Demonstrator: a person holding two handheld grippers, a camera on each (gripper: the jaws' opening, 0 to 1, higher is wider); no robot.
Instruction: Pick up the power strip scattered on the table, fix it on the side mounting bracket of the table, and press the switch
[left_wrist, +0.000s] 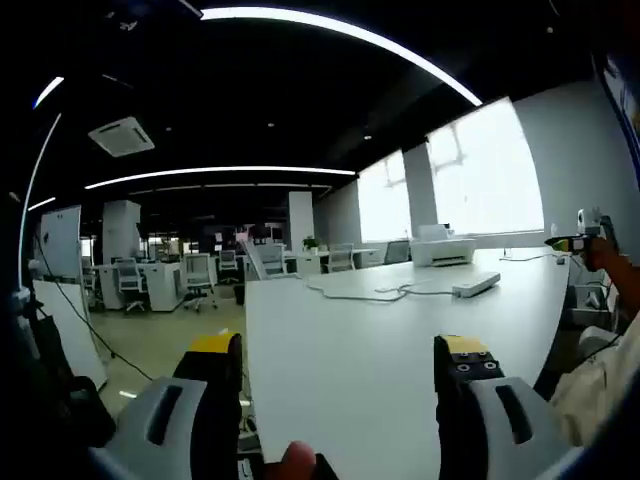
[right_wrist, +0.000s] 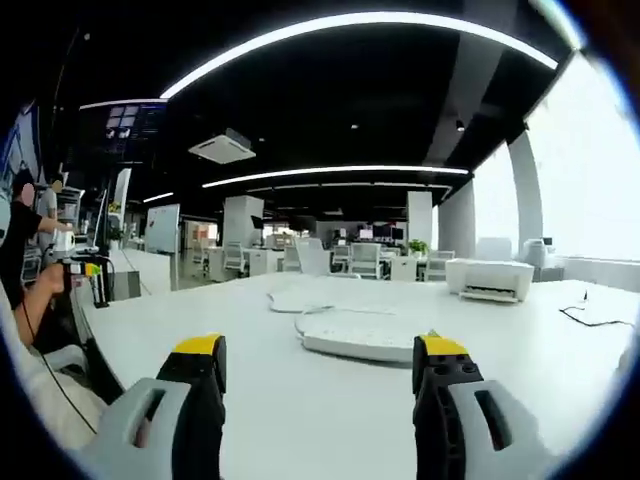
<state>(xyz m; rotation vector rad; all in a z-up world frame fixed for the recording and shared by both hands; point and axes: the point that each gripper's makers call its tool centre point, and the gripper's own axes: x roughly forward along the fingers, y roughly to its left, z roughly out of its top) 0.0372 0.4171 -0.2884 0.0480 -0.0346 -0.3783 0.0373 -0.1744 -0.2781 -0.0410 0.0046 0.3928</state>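
A white power strip (left_wrist: 476, 285) lies far out on the white table (left_wrist: 350, 340), its cable (left_wrist: 400, 292) snaking left from it. My left gripper (left_wrist: 340, 350) stands open low over the table's near part, well short of the strip, with nothing between its yellow-tipped jaws. In the right gripper view the power strip (right_wrist: 365, 338) lies just beyond my right gripper (right_wrist: 320, 352), which is open and empty; its cable (right_wrist: 300, 300) loops behind it. A hand holds another yellow-tipped gripper (left_wrist: 572, 243) at the right edge of the left gripper view.
A white printer (left_wrist: 442, 246) (right_wrist: 492, 279) stands at the table's far side by the windows. The table's left edge (left_wrist: 246, 340) drops to the floor, with office desks and chairs (left_wrist: 200, 278) beyond. A person (right_wrist: 22, 240) with a hand-held device (right_wrist: 88, 270) is at the left.
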